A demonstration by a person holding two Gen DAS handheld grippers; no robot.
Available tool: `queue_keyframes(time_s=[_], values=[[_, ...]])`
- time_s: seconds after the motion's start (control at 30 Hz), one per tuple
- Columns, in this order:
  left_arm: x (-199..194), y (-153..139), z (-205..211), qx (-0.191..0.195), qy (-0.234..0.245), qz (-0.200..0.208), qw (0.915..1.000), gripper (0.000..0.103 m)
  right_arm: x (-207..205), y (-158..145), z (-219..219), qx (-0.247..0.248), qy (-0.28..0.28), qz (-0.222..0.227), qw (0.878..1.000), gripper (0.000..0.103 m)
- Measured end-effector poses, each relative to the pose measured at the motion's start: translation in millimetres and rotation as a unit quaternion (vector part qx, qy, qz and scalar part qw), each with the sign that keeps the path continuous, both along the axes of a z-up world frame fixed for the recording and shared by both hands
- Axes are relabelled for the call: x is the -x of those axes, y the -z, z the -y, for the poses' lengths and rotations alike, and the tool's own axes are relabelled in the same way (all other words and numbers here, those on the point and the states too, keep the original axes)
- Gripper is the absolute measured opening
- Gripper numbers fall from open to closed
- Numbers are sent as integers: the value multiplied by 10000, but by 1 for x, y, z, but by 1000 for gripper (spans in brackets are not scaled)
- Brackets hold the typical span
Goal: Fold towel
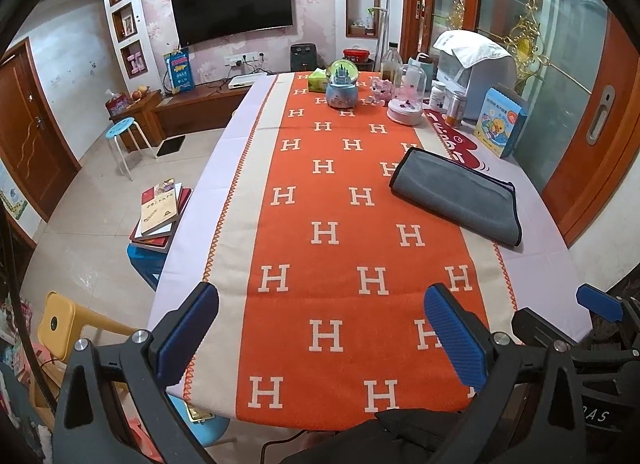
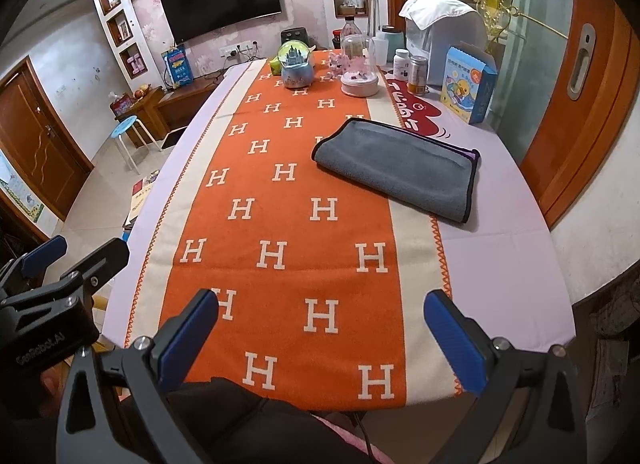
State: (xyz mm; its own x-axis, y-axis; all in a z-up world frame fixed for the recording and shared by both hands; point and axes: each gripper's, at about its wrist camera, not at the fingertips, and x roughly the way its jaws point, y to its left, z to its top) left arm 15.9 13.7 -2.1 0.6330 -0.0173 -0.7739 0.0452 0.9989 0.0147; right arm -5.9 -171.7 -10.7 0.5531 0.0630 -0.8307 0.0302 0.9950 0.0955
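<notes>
Towel (image 2: 400, 168) underlayers hidden, apparently folded

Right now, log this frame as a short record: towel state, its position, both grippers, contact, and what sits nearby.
towel: grey towel, folded, lying flat
position: right side of table, partly on the orange H runner
left gripper: open, holding nothing, at the near table edge
right gripper: open, holding nothing, at the near table edge
contact: neither gripper touches the towel
nearby: snow globe and glass dome at far end
</notes>
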Motion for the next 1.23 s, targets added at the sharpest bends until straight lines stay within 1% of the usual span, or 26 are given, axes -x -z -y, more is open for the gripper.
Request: queue_keyframes(time_s=[0.4, 1.23], values=[[0, 2, 2, 8, 34, -15, 10000, 102, 1, 4, 0, 1, -1, -30, 10000, 103], [3, 7, 4, 4, 41, -38, 10000, 102, -1, 2, 0, 0, -1, -50, 10000, 103]])
